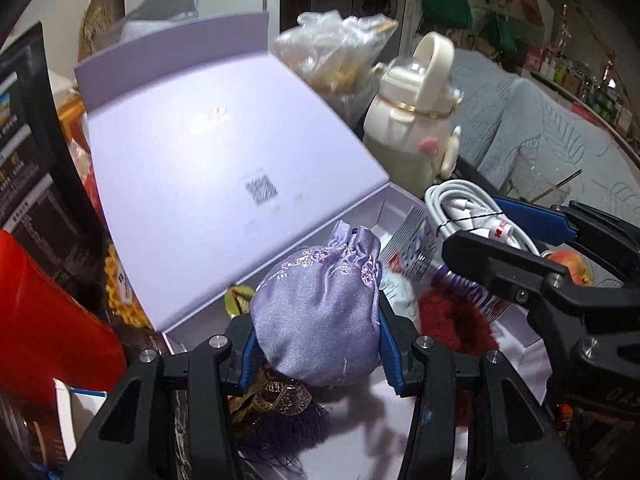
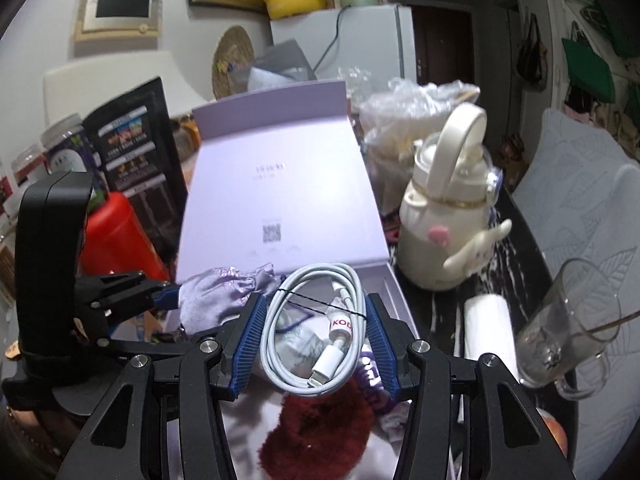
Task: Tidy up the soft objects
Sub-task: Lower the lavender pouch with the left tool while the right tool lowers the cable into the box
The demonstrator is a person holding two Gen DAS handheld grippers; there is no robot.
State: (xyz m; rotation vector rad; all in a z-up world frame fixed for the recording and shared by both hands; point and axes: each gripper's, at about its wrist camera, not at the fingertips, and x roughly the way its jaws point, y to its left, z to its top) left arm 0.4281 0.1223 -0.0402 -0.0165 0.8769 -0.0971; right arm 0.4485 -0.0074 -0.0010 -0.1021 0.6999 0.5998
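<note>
- My left gripper is clamped on a lilac satin pouch; both blue pads press into its sides, and its gathered neck points up and away from me.
- A purple tassel with a gold ornament hangs below the pouch, between my left fingers.
- My right gripper is closed on a coil of white cable, tied with a thin black band; its plug end lies low in the coil, near my right pad.
- From the left wrist view, the right gripper shows at the right edge, the cable in its grip.
- From the right wrist view, the left gripper comes in from the left, the pouch bunched at its tip.
- Both loads hang over an open lilac box, whose lid stands tilted back behind it.
- Inside the box lie a dark red fluffy thing, a pale green cloth and a purple and white packet; I cannot tell whether the pouch or the cable touches any of them.
- A cream kettle-shaped bottle stands just right of the box, a clear plastic bag behind it.
- A glass mug and a white roll sit further right on the dark counter.
- A red container stands left of the box.
</note>
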